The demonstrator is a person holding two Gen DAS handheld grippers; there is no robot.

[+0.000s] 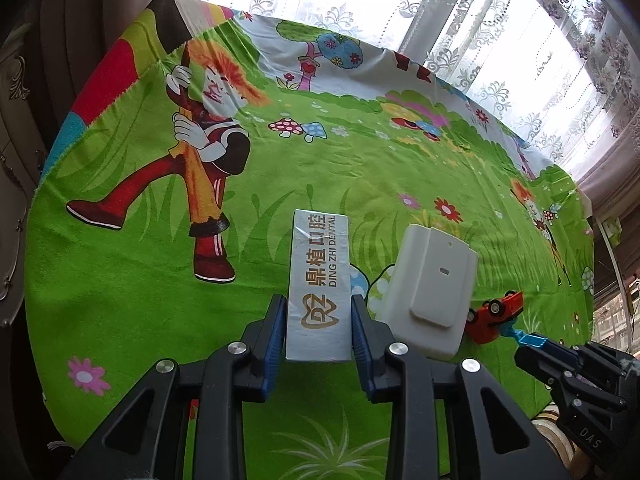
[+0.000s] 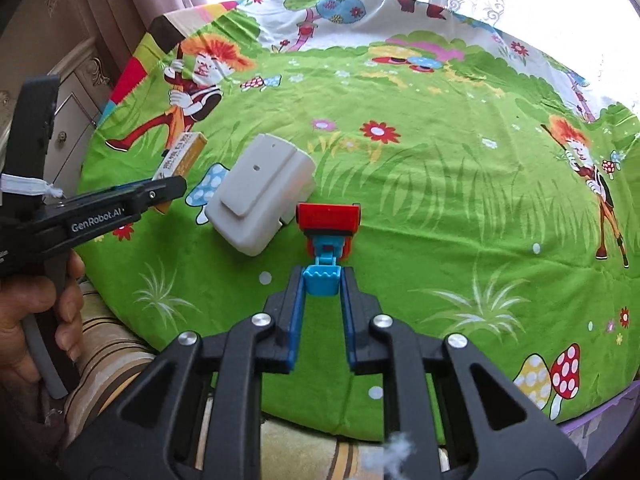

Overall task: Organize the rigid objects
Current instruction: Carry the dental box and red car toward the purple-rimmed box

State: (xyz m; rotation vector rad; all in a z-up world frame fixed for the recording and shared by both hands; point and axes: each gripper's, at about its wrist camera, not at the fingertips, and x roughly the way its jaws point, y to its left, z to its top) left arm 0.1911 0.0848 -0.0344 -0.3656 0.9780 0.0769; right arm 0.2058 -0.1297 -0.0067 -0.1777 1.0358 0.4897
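My left gripper (image 1: 319, 320) is shut on a white dental box (image 1: 320, 280) printed "DING ZHI DENTAL", held just over the green cartoon tablecloth (image 1: 120, 280). The box also shows in the right wrist view (image 2: 182, 156), with an orange side. A white plastic case (image 1: 430, 292) lies right of the box; it also shows in the right wrist view (image 2: 260, 196). My right gripper (image 2: 322, 280) is shut on the blue scoop of a red toy truck (image 2: 328, 224), which rests on the cloth. The truck (image 1: 496, 314) and the right gripper (image 1: 532, 340) show at the left wrist view's right edge.
The round table's edge (image 2: 280, 420) curves close in front of both grippers. A striped cushion (image 2: 104, 364) lies below it. A cream cabinet (image 1: 12, 168) stands to the left and lace curtains (image 1: 520, 40) hang behind the table.
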